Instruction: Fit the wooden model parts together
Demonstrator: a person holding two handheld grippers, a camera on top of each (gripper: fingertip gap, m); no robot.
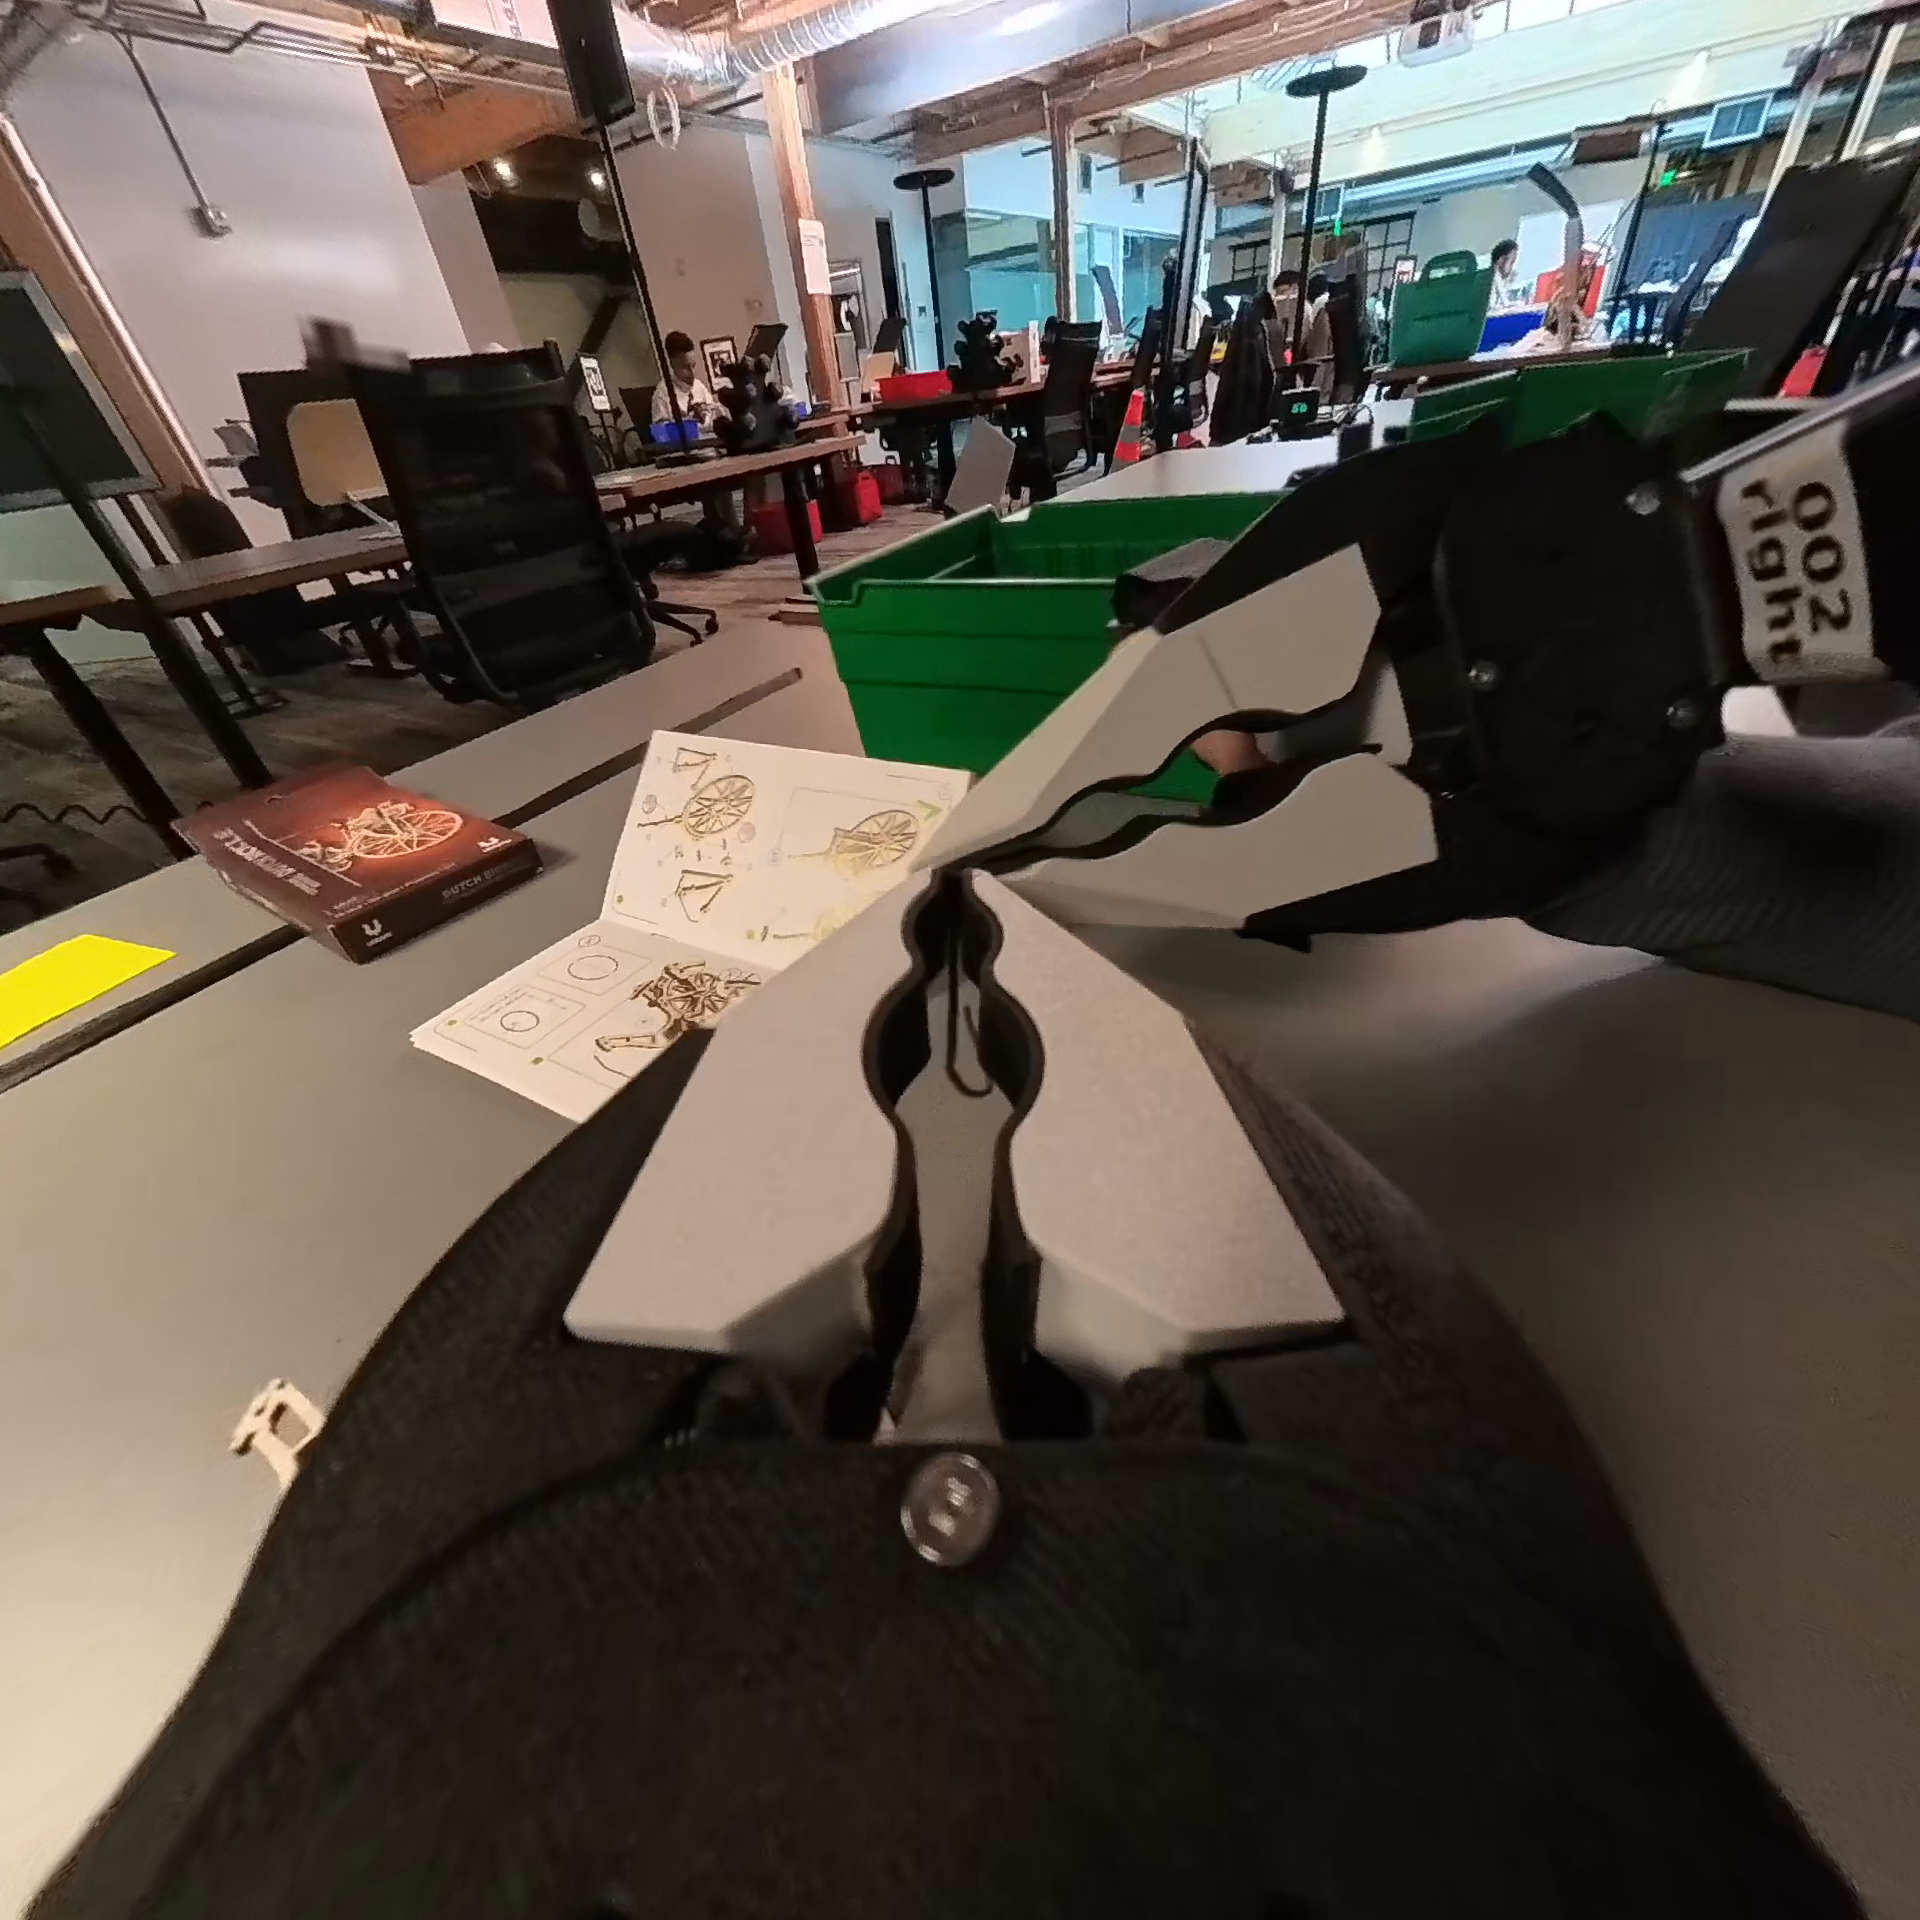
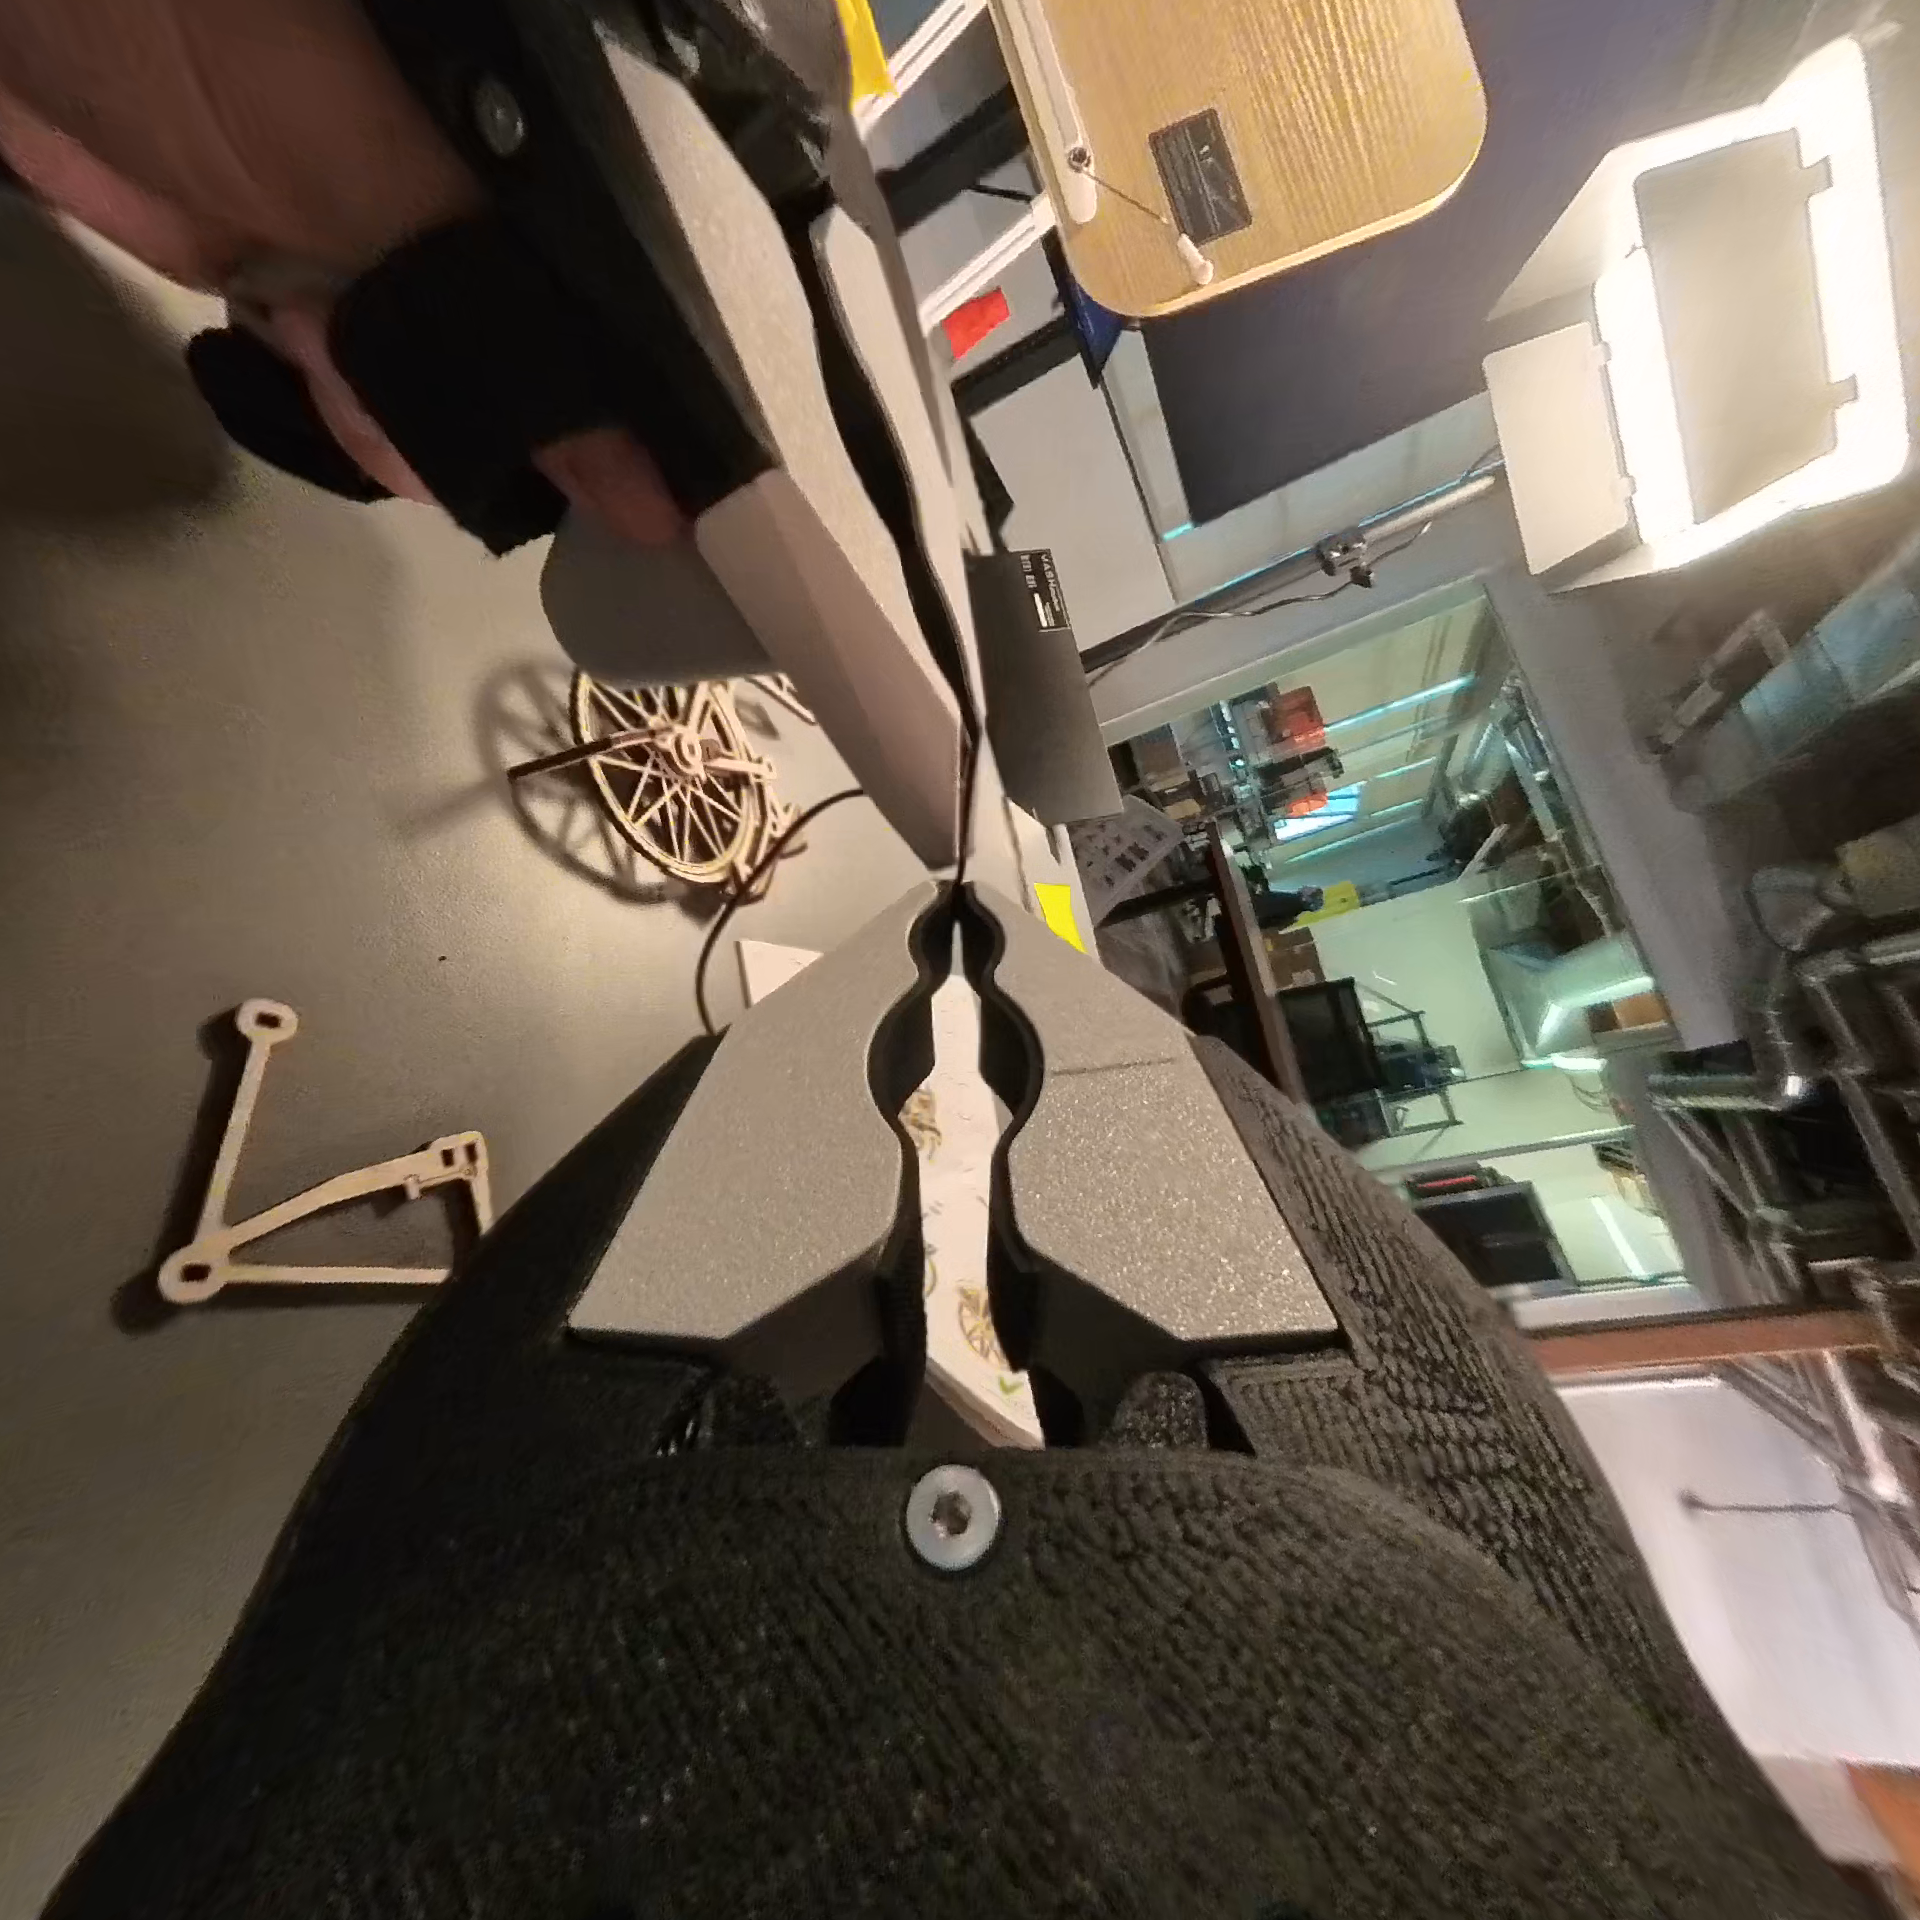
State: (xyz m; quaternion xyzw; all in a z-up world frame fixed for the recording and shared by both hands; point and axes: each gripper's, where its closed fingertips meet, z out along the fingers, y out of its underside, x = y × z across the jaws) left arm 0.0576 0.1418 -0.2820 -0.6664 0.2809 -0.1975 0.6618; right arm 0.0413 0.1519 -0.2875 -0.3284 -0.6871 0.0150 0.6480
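My left gripper (image 1: 954, 883) and my right gripper (image 1: 935, 857) meet tip to tip above the grey table (image 1: 260, 1195). Both are shut on a thin black cord (image 1: 951, 997) that runs down between the left fingers. In the right wrist view, the right gripper (image 2: 958, 899) touches the left gripper (image 2: 956, 852), and the cord (image 2: 702, 977) loops down to the table. A wooden spoked wheel (image 2: 675, 774) on its axle lies beyond the tips. A wooden triangular frame (image 2: 237, 1127) lies flat at the left.
An open instruction booklet (image 1: 727, 914) lies just beyond the grippers, with a brown box (image 1: 353, 857) to its left. A green bin (image 1: 935, 644) stands behind. A yellow sheet (image 1: 73, 977) and a small wooden piece (image 1: 272, 1434) lie at the left. Both grippers' tips are close together, under 4 cm apart.
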